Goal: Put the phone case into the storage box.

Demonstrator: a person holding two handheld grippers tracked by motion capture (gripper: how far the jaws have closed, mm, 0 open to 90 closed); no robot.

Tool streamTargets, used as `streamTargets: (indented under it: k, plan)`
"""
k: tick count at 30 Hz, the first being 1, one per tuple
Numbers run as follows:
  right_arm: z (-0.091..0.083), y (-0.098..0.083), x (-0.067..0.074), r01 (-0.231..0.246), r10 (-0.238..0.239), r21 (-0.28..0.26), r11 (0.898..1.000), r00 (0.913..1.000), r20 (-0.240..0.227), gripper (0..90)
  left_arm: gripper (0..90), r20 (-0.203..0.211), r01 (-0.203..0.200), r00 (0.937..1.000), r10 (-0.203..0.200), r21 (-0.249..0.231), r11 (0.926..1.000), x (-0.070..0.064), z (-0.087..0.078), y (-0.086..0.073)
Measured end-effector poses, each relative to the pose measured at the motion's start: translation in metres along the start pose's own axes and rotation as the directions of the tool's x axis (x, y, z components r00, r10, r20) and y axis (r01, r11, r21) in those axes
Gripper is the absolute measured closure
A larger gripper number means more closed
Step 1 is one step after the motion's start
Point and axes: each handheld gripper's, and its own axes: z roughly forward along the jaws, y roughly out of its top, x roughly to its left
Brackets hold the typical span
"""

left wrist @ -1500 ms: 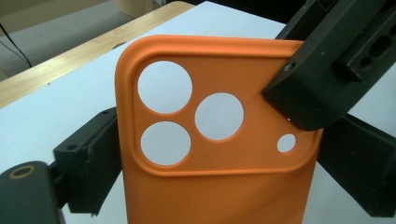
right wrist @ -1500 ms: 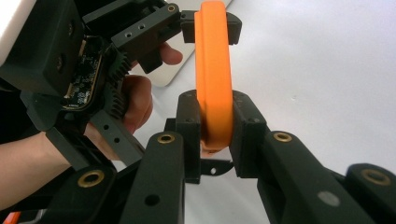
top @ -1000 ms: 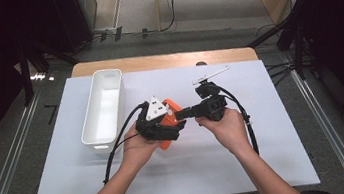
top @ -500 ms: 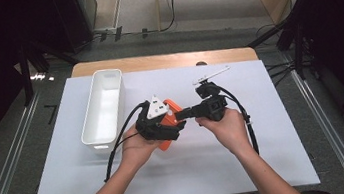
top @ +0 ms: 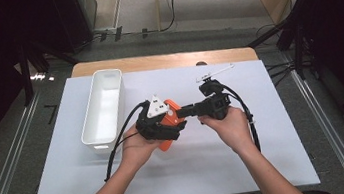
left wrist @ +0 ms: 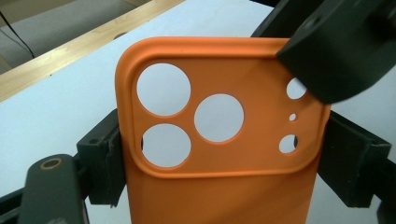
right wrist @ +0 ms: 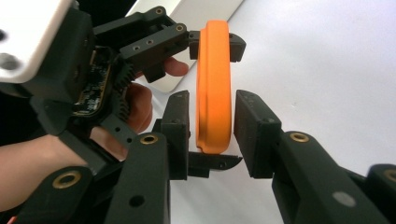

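Since a second ago almost nothing on the table has shifted; both my hands sit where they were, and what differs is the right gripper (right wrist: 212, 135), whose jaws have just been opening around the orange phone case (left wrist: 219, 140). From the right gripper view I see its two pads standing either side of the case's edge with a slim gap on the right and the left pad close against it or barely off; I judge the clamp is let go, with the case between the pads. My left gripper (left wrist: 219, 158) is clamped across the case's width, one pad on each long side, just below the camera cut-outs.

That case hangs above the white mat (top: 269, 165), just right of the white bin (top: 95, 137) and held clear of it. A small white tool (top: 215, 73) lies on the mat beyond the case, well apart from it.

As I read it, the handover is close to done: the case now rests in the left clamp alone. Left to do is backing the right gripper off and carrying the case wherever it belongs, perhaps into the bin.
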Motion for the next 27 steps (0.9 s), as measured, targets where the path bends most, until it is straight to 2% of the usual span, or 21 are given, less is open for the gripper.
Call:
streamTargets:
  k: [13,22,27]
  plan:
    - [-0.018,0.001,0.000,0.015,-0.015,-0.047,0.999,0.9999,-0.001,55.5,15.5,0.009,0.027,0.9996,-0.027,0.006,0.9996,0.004,-0.001,0.000]
    - [-0.029,-0.001,-0.004,0.048,-0.045,-0.072,0.996,0.9979,0.046,47.4,15.5,0.021,0.050,0.9985,-0.050,0.002,0.9987,0.007,-0.004,0.001]
    - [-0.033,-0.003,-0.008,0.091,-0.085,-0.072,0.993,0.9928,0.084,43.9,15.5,0.040,0.066,0.9970,-0.066,0.003,0.9978,0.009,-0.006,0.002]
